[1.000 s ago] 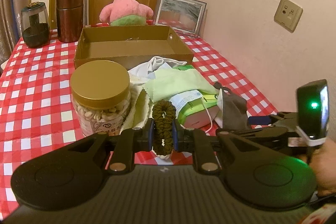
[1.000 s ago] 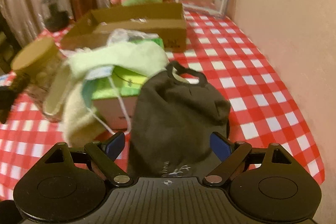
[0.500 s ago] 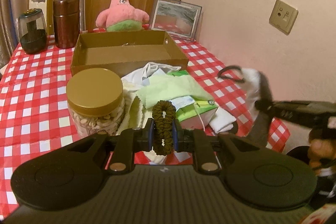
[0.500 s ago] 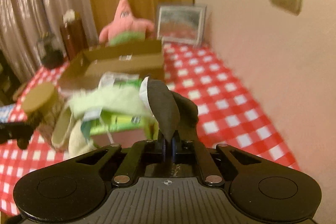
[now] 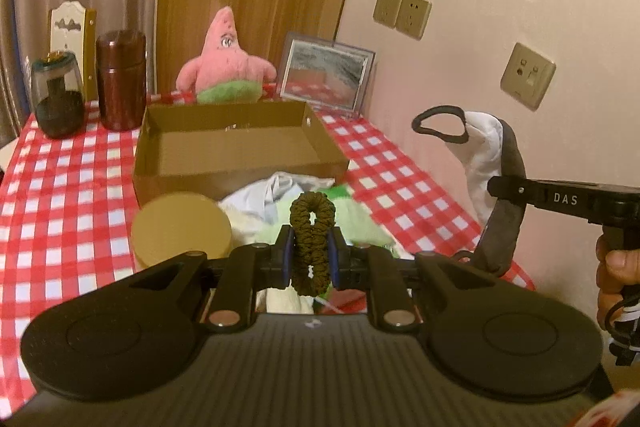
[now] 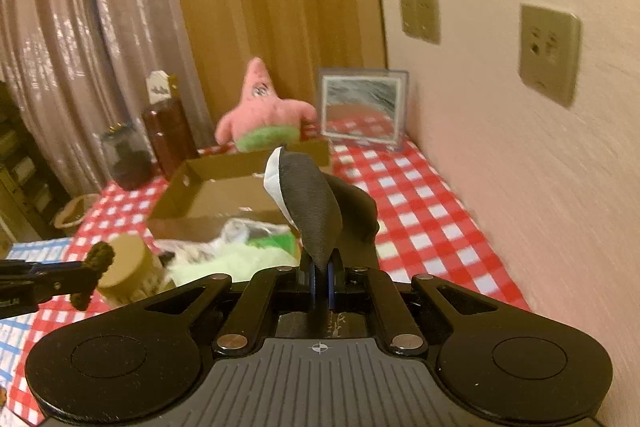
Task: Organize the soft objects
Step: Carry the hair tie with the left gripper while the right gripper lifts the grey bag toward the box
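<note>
Cardboard box [image 5: 236, 147] is empty as far as I can see from both wrist views, so you're early in this one: nothing soft has landed in it yet.

You've got both grabs sorted though. Your left gripper [image 5: 311, 259] has its fingers squeezed together on the dark green scrunchie [image 5: 312, 239], which stands up between the pads, held in the air over the near end of the pile. Your right gripper [image 6: 320, 285] is clamped on the grey face mask [image 6: 310, 207]; from the left wrist view the mask hangs off that gripper with its ear loop and white lining up top, out over the right side of the table near the wall. Both are lifted clear of the red checked tablecloth [image 5: 60, 195], and the box sits just behind the pile, ahead of both grippers.

What's left, judging by what lies there:
- get the scrunchie and the mask into the box, my guess for where they go
- the heap of cloths [image 5: 288, 211] in front of the box, white and pale green stuff, sitting beside the gold-lidded jar [image 5: 182, 227]
- maybe the pink starfish plush [image 5: 226, 67], parked behind the box's far wall, if it counts as one of the soft things

The jar, the dark canisters and the little framed mirror [image 5: 326, 75] are hard stuff, so I'd leave those where they are.

So roughly: two items in hand, zero placed, a pile to go.
</note>
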The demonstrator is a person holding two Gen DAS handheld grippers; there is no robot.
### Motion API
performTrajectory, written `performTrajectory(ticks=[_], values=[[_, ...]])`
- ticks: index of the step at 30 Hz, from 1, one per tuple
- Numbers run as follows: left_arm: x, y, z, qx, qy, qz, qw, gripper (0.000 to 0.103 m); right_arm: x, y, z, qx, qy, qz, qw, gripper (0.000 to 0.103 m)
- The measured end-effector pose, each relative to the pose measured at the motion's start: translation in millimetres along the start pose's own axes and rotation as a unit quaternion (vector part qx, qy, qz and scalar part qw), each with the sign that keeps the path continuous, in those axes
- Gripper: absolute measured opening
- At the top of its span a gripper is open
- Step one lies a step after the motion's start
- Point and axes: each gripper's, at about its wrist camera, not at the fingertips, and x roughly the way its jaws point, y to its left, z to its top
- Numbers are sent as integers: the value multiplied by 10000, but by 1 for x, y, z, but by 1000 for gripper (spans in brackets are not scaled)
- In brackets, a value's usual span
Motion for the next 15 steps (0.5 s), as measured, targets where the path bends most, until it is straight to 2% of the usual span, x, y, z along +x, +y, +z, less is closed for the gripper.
performTrajectory(ticks=[6,15], values=[[18,9,32,79,-31,-52,10000,16,21,11,28,-119,-104,310,9994,5],[76,49,86,160,27,135,9998,16,97,12,83,-241,-107,716,9971,6]])
